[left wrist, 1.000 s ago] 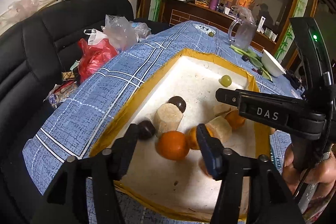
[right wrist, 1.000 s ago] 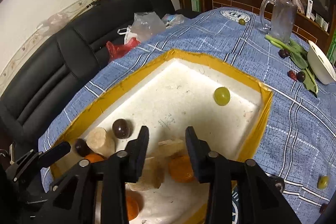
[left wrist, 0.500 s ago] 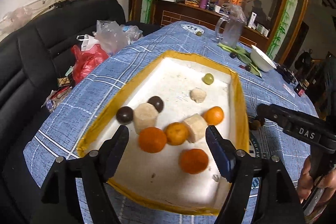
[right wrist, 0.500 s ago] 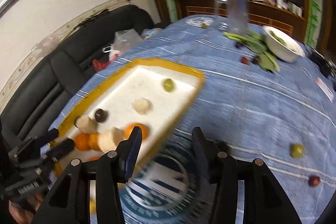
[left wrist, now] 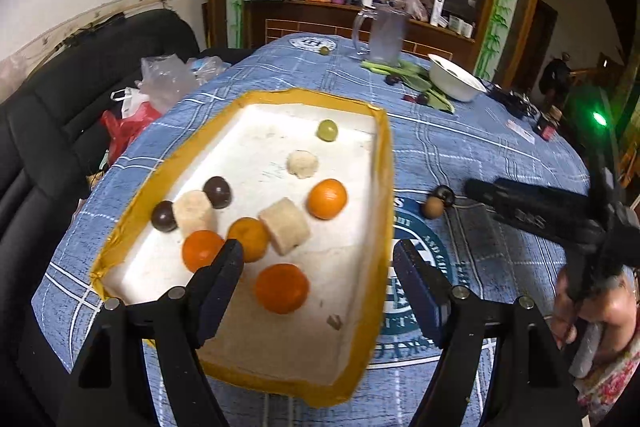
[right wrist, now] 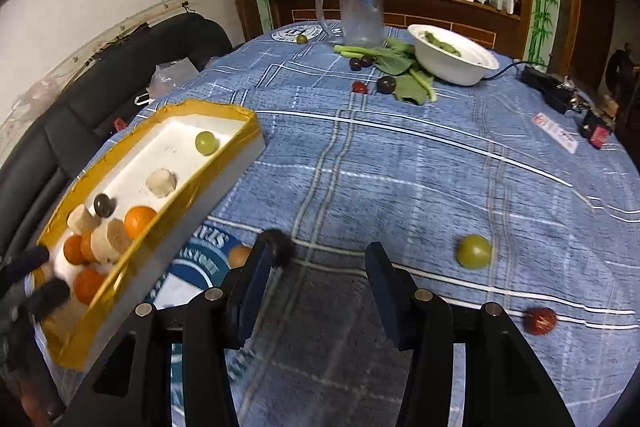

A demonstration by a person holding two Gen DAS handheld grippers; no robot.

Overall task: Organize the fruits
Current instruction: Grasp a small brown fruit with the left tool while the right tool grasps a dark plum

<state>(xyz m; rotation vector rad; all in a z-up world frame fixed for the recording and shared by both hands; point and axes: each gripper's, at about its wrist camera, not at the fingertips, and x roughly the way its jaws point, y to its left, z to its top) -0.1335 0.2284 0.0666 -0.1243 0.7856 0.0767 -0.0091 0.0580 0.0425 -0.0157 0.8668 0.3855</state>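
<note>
Both tongs tilt downward. The left tongs [left wrist: 318, 279] gape wide and empty. The right tongs [right wrist: 316, 277] stand apart, gripping nothing.

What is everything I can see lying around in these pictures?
tray: one, white with yellow rim, on the tablecloth's left part
oranges: four, orange, in the tray
pale chunks: three, cream, in the tray
dark round fruits: two, brown, in the tray
green fruit: one, at the tray's far end
loose green fruit: one, on the cloth right of the tray
red fruit: one, on the cloth, near right
bowl: one, white, far side
leafy greens: green, beside the bowl
jug: one, clear, far side
tablecloth: blue plaid
left gripper: black fingers open, nothing between
right gripper: black fingers open, nothing between
</note>
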